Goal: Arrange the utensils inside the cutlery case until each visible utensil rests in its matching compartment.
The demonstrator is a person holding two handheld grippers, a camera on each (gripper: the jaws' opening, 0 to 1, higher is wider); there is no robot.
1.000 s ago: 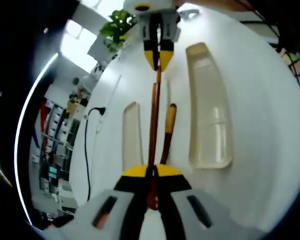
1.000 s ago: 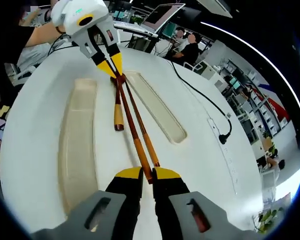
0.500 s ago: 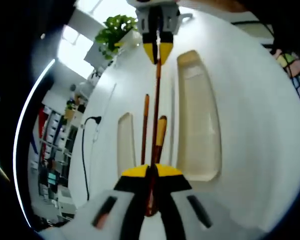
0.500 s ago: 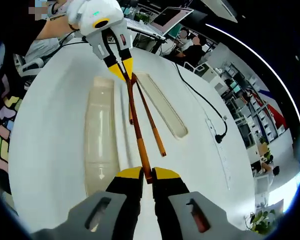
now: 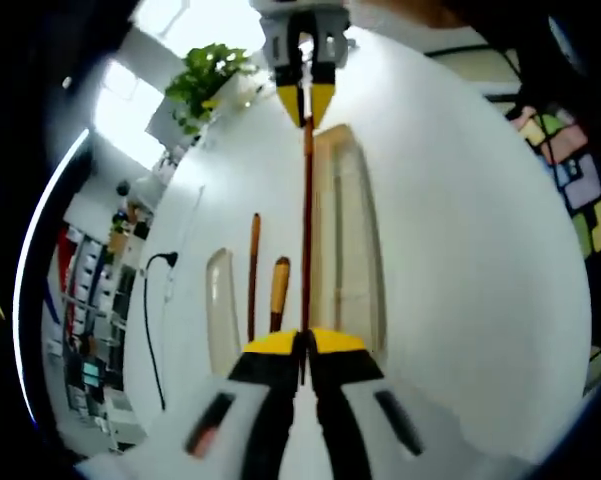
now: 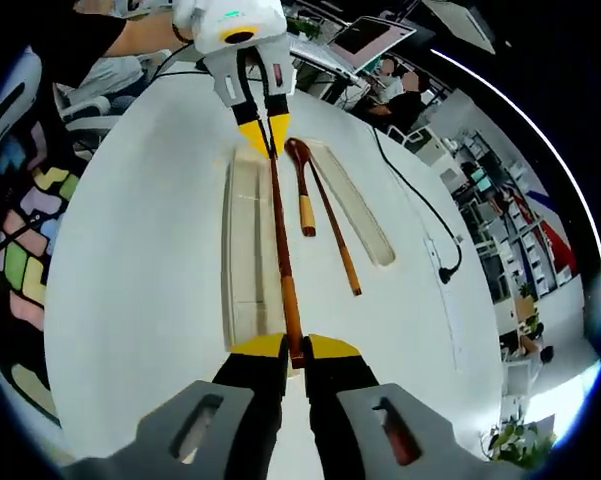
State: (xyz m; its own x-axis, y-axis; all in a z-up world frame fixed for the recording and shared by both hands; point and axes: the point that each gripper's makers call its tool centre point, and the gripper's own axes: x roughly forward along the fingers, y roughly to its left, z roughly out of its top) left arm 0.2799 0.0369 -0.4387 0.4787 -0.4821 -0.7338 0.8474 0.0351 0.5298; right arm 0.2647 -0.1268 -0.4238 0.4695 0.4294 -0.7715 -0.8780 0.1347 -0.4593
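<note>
One brown chopstick (image 5: pixel 306 230) spans the gap between both grippers, and each is shut on one end. My left gripper (image 5: pixel 302 342) clamps the near end in the left gripper view, with the right gripper (image 5: pixel 307 105) at the far end. In the right gripper view, my right gripper (image 6: pixel 295 347) grips the orange-tipped end of the chopstick (image 6: pixel 280 235) and the left gripper (image 6: pixel 262 133) grips the other end. The stick hangs over the inner edge of the wide clear case half (image 6: pixel 242 240). A wooden spoon (image 6: pixel 302 190) and a second chopstick (image 6: pixel 336 235) lie on the table beside it.
A narrower clear case half (image 6: pixel 365 215) lies beyond the spoon. On the white round table (image 6: pixel 130 260) a black cable (image 6: pixel 420 215) runs to a power strip near the edge. A plant (image 5: pixel 205 80) stands past the table. People sit at desks behind.
Both grippers have carried the held chopstick sideways, from above the spoon and second chopstick to over the wide case half. The spoon and second chopstick stay on the table.
</note>
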